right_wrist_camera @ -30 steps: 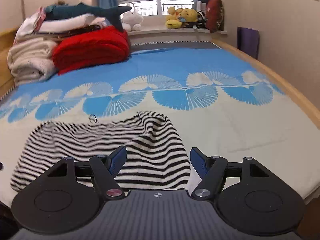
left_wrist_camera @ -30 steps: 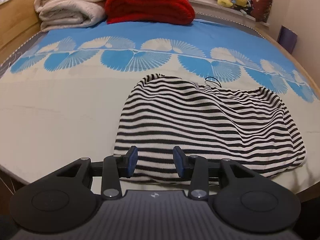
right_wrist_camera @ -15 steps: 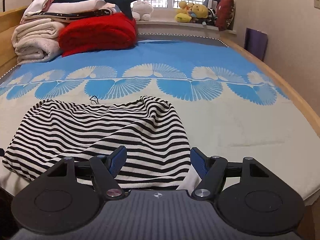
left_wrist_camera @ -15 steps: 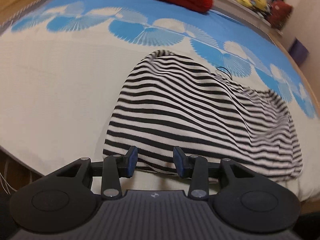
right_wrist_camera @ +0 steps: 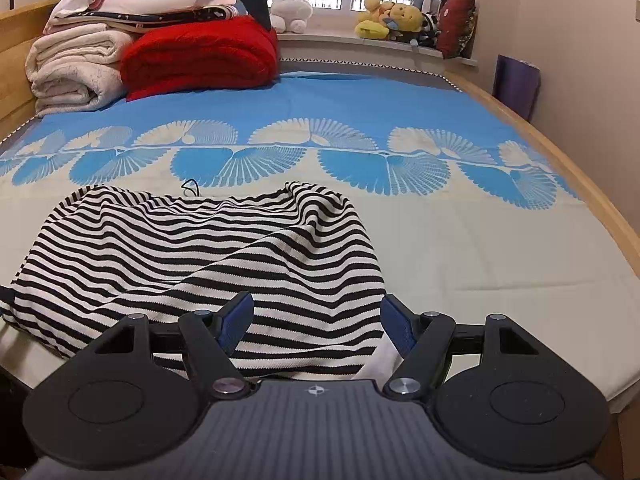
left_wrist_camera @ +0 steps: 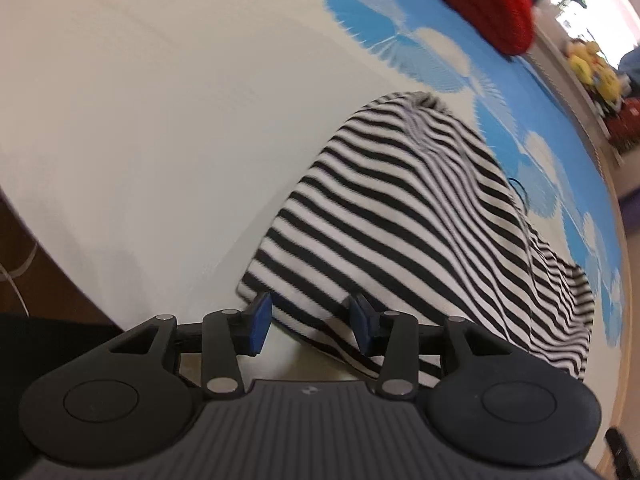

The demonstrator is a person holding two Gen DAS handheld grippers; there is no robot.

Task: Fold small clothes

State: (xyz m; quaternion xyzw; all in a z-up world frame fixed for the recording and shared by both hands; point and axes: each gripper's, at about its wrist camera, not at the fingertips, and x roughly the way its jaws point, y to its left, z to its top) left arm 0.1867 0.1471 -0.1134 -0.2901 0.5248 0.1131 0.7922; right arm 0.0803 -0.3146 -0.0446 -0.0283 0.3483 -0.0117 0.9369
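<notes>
A black-and-white striped garment (left_wrist_camera: 420, 216) lies crumpled on the bed near its front edge; it also shows in the right wrist view (right_wrist_camera: 208, 252). My left gripper (left_wrist_camera: 310, 316) is open, its blue pads either side of the garment's near left corner. My right gripper (right_wrist_camera: 316, 320) is open wide over the garment's near right corner, where a white inner layer (right_wrist_camera: 380, 360) peeks out. Neither gripper holds anything.
The bed sheet (right_wrist_camera: 460, 248) is cream in front and blue with fan patterns behind. A red blanket (right_wrist_camera: 200, 60) and white folded blankets (right_wrist_camera: 76, 68) are stacked at the far left. Stuffed toys (right_wrist_camera: 388, 20) sit on the windowsill. A wooden bed rail (right_wrist_camera: 592, 200) runs along the right.
My left gripper has tilted and moved down to the garment's near left corner. My right gripper has moved closer to the garment's near right corner. Both stay open.
</notes>
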